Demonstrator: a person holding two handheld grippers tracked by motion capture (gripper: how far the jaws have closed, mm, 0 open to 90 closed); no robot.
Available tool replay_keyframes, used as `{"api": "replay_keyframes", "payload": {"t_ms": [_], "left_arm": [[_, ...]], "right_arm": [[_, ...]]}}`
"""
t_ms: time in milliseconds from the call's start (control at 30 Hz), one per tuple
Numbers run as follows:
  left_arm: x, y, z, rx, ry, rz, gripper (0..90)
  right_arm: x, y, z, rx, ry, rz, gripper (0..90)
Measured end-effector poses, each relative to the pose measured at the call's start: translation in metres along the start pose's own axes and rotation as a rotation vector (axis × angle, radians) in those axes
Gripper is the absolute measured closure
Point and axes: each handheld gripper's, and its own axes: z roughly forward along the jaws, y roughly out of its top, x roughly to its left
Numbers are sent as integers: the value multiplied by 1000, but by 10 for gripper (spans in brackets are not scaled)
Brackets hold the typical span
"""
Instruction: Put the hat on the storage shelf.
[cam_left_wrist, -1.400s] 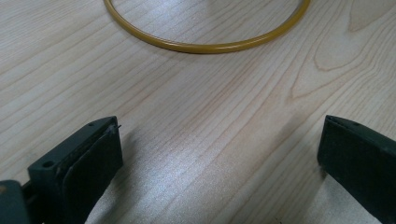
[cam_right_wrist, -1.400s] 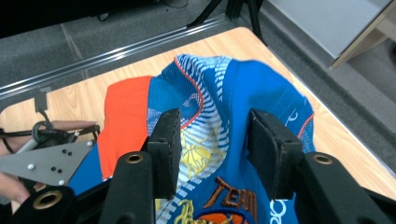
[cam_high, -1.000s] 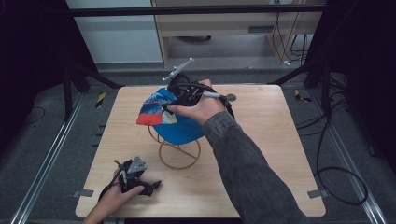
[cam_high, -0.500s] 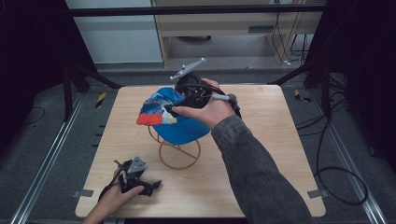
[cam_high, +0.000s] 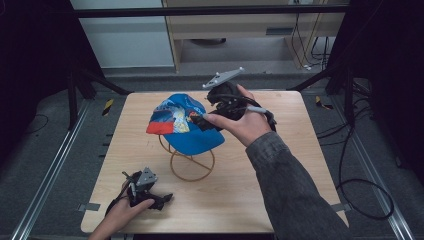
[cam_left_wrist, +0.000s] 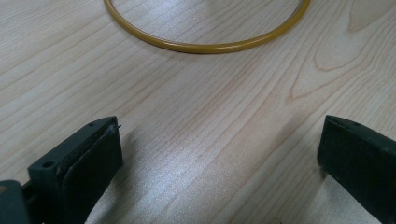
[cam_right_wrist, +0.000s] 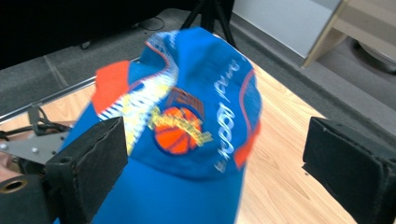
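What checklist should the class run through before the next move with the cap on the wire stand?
1. Cap resting on the wire stand: ok.
2. Right hand-held gripper let go: ok; its jaws have just been opening and stand wide in the right gripper view, pads off the cap.
3. Right hand-held gripper drawn away from the cap: not ok; in the high view it sits close beside the crown.
4. Left hand-held gripper open: ok, nothing between its jaws.
5. Stand's base ring flat on the table: ok.
6. Cap seated firmly: cannot tell.

cap (cam_right_wrist: 187, 121) motion-blurred, its lettering unreadable, stand ring (cam_left_wrist: 205, 44) cut off by top edge
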Motion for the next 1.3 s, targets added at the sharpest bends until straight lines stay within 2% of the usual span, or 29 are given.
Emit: {"api": "replay_keyframes", "payload": {"t_ms": [300,533,867,1300], "left_arm": [[0,0,0,-1,2,-1,0],[0,0,0,-3,2,-2,0],[0,0,0,-4,3,-2,0],[-1,0,0,-4,4,-4,0]], "right_arm": [[-22,-24,-17,-7,-49,49,59],[-33,-38,-26,-4,-72,72,58],[-42,-54,-34,7,-96,105,58],[-50,-73,-43,18,-128,125,61]]}}
